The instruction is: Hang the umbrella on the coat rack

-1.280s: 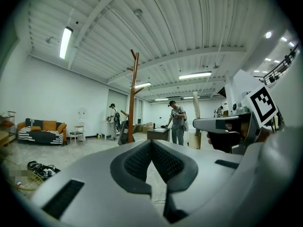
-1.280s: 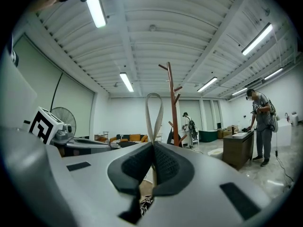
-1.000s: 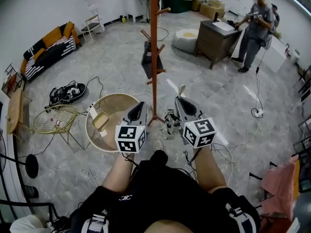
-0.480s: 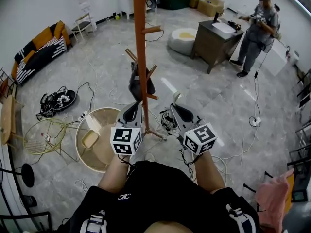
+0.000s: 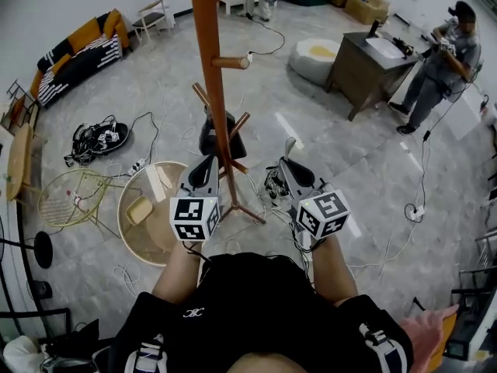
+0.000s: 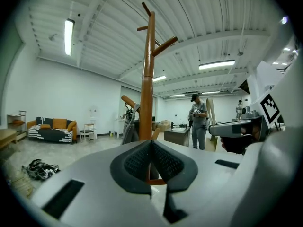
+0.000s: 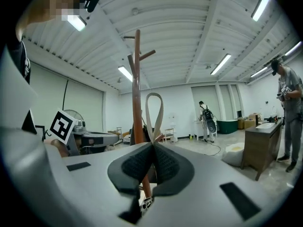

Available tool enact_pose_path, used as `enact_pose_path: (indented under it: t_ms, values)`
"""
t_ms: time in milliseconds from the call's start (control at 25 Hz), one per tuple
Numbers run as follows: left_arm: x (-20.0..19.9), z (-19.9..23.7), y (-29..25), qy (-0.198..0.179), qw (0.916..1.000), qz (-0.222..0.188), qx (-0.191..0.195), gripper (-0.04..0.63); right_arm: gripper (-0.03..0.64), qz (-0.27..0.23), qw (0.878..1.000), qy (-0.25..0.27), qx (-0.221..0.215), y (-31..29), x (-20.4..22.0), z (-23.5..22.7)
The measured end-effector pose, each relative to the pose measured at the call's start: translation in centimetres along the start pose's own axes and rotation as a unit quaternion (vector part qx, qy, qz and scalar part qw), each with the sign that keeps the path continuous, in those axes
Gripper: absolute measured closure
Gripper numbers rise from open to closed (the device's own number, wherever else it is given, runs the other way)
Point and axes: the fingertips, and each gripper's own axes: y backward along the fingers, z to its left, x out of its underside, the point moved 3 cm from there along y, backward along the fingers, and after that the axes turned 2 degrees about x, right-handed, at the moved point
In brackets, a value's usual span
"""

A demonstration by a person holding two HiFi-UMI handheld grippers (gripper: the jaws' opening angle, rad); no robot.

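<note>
Umbrella strap (image 7: 154,115) rises as a pale loop from between the pads of the right claw (image 7: 152,144), which is clenched on its base. In the head view the same loop (image 5: 290,146) stands just past the right claw (image 5: 287,162), and a dark-and-white bundle (image 5: 273,186) sits close under that claw; it looks like the folded umbrella itself, though I cannot tell for sure. The left claw (image 6: 151,141) is clenched with nothing between its pads, which meet in a thin seam. From above, the left claw (image 5: 207,163) is held level with the right one, and the wooden coat rack (image 5: 211,92) stands between them, a little ahead. Its pole runs up past both claws, with pegs angling off at several heights. A dark item (image 5: 220,140) hangs on one of the low pegs. The strap is not on any peg. A round pale bench (image 5: 133,231) stands to the left of the rack's foot. Far off to the right, a person (image 5: 441,72) stands beside a brown cabinet (image 5: 371,68).
</note>
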Motion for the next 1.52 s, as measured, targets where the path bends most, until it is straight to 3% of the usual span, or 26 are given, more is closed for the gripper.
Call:
enact_pose_path:
  t_ms: [400, 760, 1200, 1520]
  values:
    - [1.0, -2.8, 2.0, 0.027, 0.9939, 0.019, -0.105, 0.578, 0.603, 0.035, 0.995, 0.018, -0.097, -0.5, 1.2, -1.4]
    - [4.0, -3.9, 4.4, 0.058, 0.9778, 0.039, -0.198, 0.578, 0.603, 0.071, 0.981, 0.048, -0.175, -2.9, 4.3, -0.8]
    - [6.4, -4.8, 7.2, 0.074, 0.9599, 0.049, -0.266, 0.578, 0.603, 0.112, 0.970, 0.066, -0.207, -4.8, 9.3, -0.1]
    - [7.0, -4.0, 8.0, 0.078, 0.9553, 0.060, -0.279, 0.578, 0.603, 0.161, 0.964, 0.084, -0.195, -6.9, 12.8, 0.8]
